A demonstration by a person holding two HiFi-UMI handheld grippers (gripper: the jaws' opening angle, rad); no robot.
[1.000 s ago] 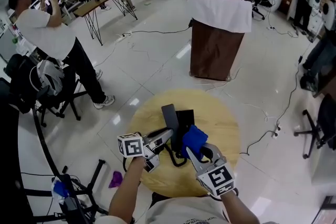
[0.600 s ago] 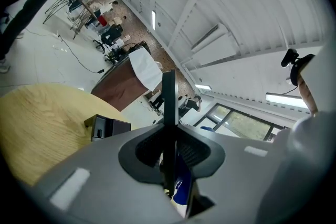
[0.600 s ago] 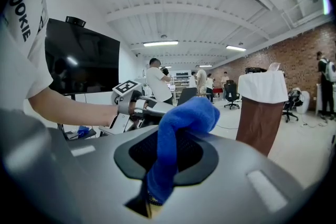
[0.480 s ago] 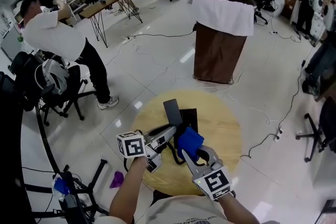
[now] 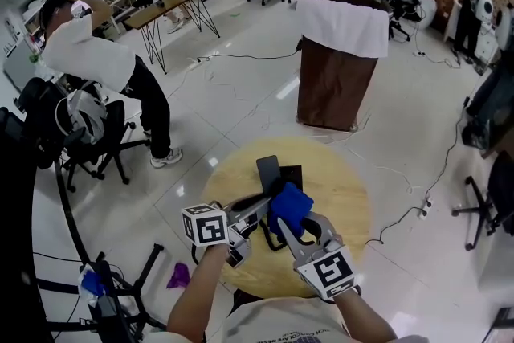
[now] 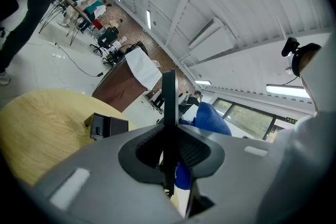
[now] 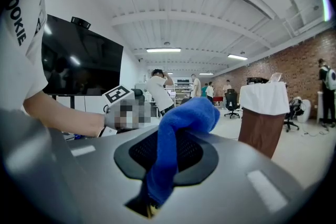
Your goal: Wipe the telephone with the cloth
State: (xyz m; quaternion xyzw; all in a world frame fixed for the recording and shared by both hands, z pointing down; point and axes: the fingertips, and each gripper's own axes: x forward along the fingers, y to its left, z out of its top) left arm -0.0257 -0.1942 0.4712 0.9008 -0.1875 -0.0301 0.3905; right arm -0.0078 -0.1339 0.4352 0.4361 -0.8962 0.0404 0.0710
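Between the jaws of the left gripper, one black telephone handset is clamped, seen edge-on as a thin slab. One blue cloth is pinched in the jaws of the right gripper, and its free end is bunched above the pads. In the head view the two grippers are held side by side over one round wooden worktop. The cloth is held just beside the handset; whether they touch cannot be told. One black telephone base is set on the worktop just beyond the handset. One dark cord is looped between the grippers. Farther off, one brown stand is draped with one white sheet.
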